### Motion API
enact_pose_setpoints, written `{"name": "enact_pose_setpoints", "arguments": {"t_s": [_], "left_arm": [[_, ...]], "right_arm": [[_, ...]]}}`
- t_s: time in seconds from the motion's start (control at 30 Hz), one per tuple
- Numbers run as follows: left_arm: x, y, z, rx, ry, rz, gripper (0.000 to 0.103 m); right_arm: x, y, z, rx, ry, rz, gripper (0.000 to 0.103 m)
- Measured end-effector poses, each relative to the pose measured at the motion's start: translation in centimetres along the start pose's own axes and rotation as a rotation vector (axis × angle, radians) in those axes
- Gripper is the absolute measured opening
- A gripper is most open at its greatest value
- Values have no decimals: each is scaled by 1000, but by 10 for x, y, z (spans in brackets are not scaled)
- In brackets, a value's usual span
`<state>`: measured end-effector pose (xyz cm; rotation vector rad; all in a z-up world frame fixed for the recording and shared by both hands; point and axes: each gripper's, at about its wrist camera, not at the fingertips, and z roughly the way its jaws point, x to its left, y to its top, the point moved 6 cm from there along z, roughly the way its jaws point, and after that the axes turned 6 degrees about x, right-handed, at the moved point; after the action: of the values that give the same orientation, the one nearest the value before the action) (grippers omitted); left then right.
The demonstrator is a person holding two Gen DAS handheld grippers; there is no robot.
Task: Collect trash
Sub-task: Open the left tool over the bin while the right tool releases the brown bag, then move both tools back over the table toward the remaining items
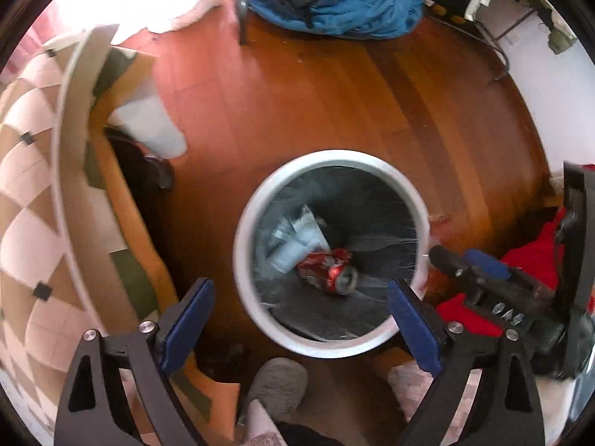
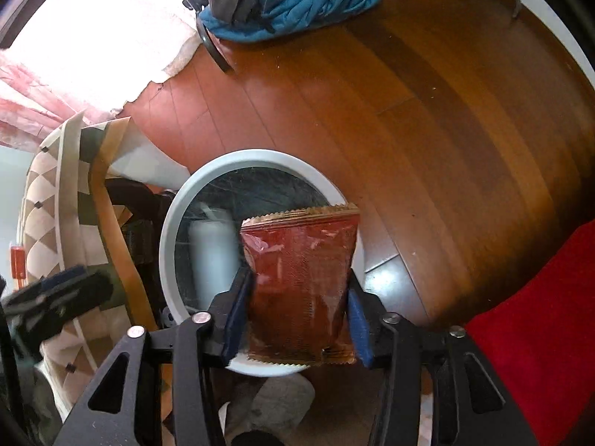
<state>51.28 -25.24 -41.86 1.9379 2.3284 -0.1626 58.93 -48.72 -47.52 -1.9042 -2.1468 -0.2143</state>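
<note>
A round bin with a pale rim stands on the wooden floor, lined with a dark bag. Inside lie a crushed red can and crumpled pale plastic. My left gripper is open and empty above the bin's near edge. My right gripper is shut on a red-brown snack packet and holds it over the bin's rim. A pale object shows inside the bin. The right gripper also shows in the left wrist view, beside the bin.
A blue cloth heap lies at the far side of the floor. A patterned cushion or seat is at the left. Red fabric is at the right. A grey slipper is below the bin.
</note>
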Motion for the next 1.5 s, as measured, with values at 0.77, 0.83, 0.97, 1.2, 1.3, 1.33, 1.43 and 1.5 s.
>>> {"name": "enact_pose_setpoints", "arguments": {"t_s": [0.77,0.83,0.97,1.2,1.3,1.33,1.43,1.5], "left_arm": [[-3,-47,-64,-156,153,23,94],[-4,-55,-76,-169,147,23,94],[-5,-71,-101,-201,138,25,94],[-1,-100,-159,-285,106,20,94],[5,-112,-184,-317,86,17,94],[7,-115,-192,-327,81,18,94],[16,-124,-217,-365,75,18,94],[26,-131,-235,-394,64,13,94]], "right_arm": [[7,-56,-63,-70,-131,10,103],[9,-63,-76,-85,-135,9,103],[17,-77,-108,-125,-136,4,103],[40,-100,-172,-204,-137,-25,103],[54,-111,-199,-233,-129,-38,103],[59,-115,-208,-243,-126,-41,103],[73,-126,-232,-271,-115,-47,103],[84,-134,-247,-290,-101,-53,103]]}}
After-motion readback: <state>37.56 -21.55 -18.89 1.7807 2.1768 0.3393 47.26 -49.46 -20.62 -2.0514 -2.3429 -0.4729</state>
